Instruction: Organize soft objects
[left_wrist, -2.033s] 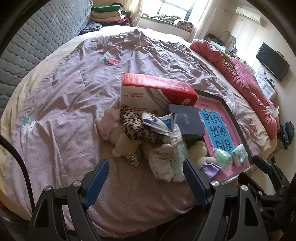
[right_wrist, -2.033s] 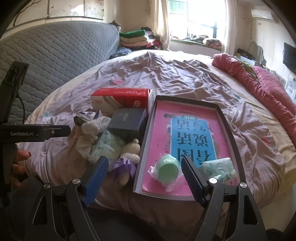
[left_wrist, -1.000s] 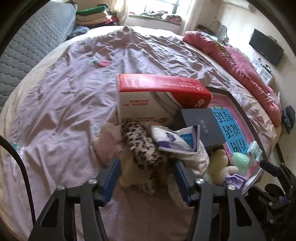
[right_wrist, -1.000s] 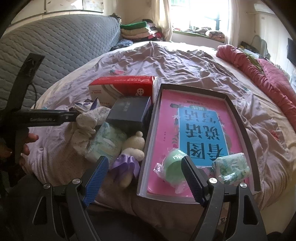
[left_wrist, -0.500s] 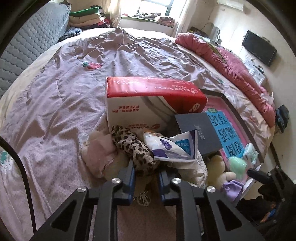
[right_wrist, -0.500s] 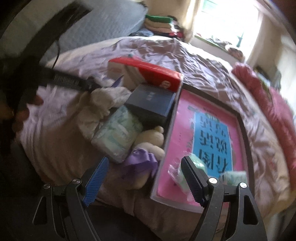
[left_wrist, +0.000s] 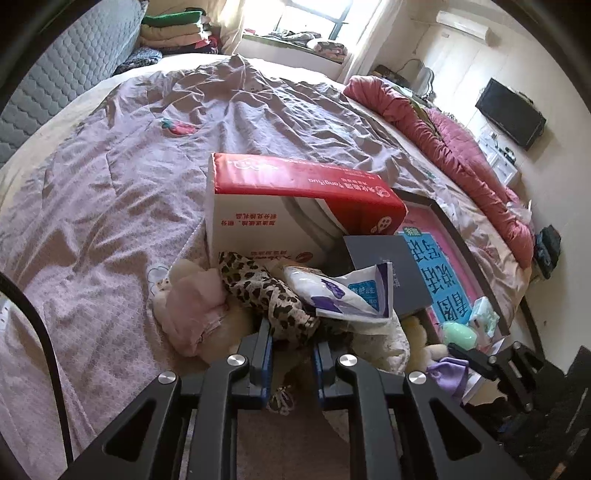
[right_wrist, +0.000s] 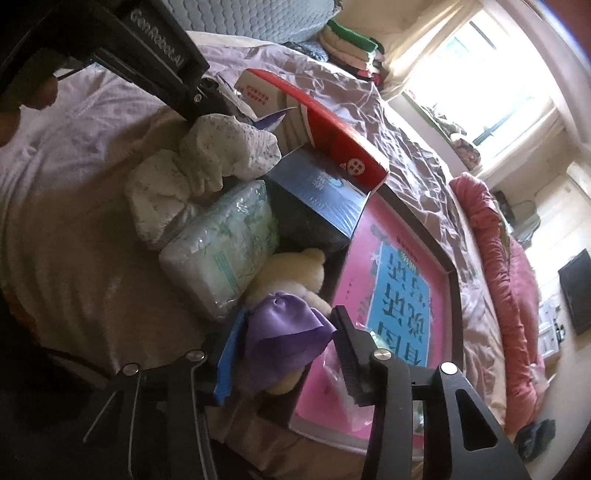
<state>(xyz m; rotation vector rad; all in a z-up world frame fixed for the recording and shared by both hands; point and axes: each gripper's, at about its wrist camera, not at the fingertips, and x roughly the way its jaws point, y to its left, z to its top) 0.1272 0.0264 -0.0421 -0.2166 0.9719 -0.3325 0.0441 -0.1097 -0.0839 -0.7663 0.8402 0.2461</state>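
A pile of soft things lies on the bed in front of a red and white box (left_wrist: 295, 206). My left gripper (left_wrist: 291, 350) is shut on the leopard-print cloth (left_wrist: 269, 291) at the pile's near edge. Beside it lie a pink cloth (left_wrist: 192, 310) and a white plastic pouch (left_wrist: 343, 291). My right gripper (right_wrist: 284, 350) is open, tilted, its fingers on either side of the purple cloth (right_wrist: 284, 332) on a cream plush toy (right_wrist: 291, 273). A wrapped tissue pack (right_wrist: 225, 251) and a white spotted cloth (right_wrist: 221, 147) lie to the left of it.
A dark tray with a pink and blue book (right_wrist: 402, 295) sits right of the pile, holding a green round item (left_wrist: 460, 332) and a small pack (left_wrist: 484, 314). A dark blue box (left_wrist: 391, 269) leans on the pile. A red quilt (left_wrist: 443, 136) lines the bed's far side.
My left gripper has moved forward and closed from wide open onto the leopard-print cloth. My right gripper has swung left, tilted and moved in around the purple cloth.
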